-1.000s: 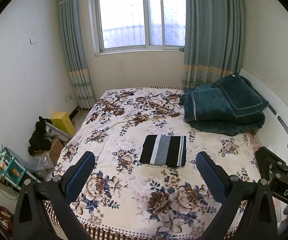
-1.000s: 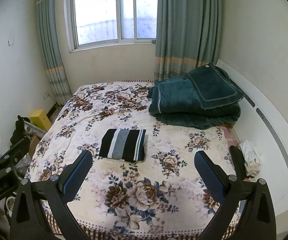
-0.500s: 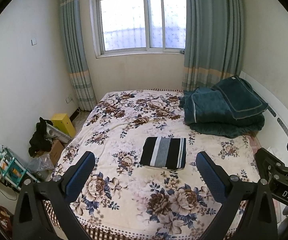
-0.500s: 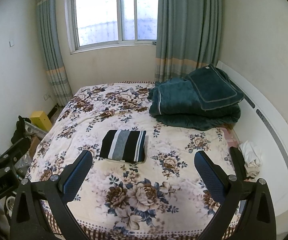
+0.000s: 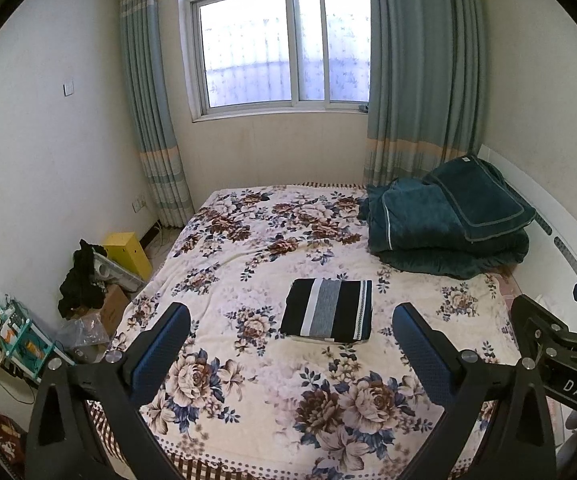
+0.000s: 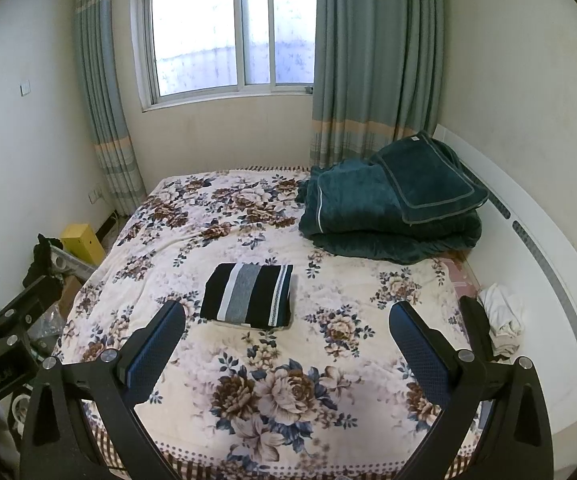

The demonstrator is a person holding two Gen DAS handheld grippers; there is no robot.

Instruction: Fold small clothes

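A folded garment with black, grey and white stripes [image 5: 327,310] lies flat as a neat rectangle in the middle of the floral bed [image 5: 248,380]. It also shows in the right wrist view [image 6: 248,295]. My left gripper [image 5: 290,320] is open and empty, held above the bed's near end, short of the garment. My right gripper [image 6: 287,319] is open and empty too, held to the right of the left one, also short of the garment. The right gripper's body shows at the right edge of the left wrist view [image 5: 556,344].
A pile of dark green bedding [image 5: 448,224] lies at the bed's far right corner. A white cloth [image 6: 502,318] lies by the white headboard [image 6: 548,264] on the right. A yellow box [image 5: 126,252], dark clothes and clutter stand on the floor to the left.
Both grippers have tilted slightly, so the window and bed sit a little lower in view. The folded garment has not moved and both grippers stay open.
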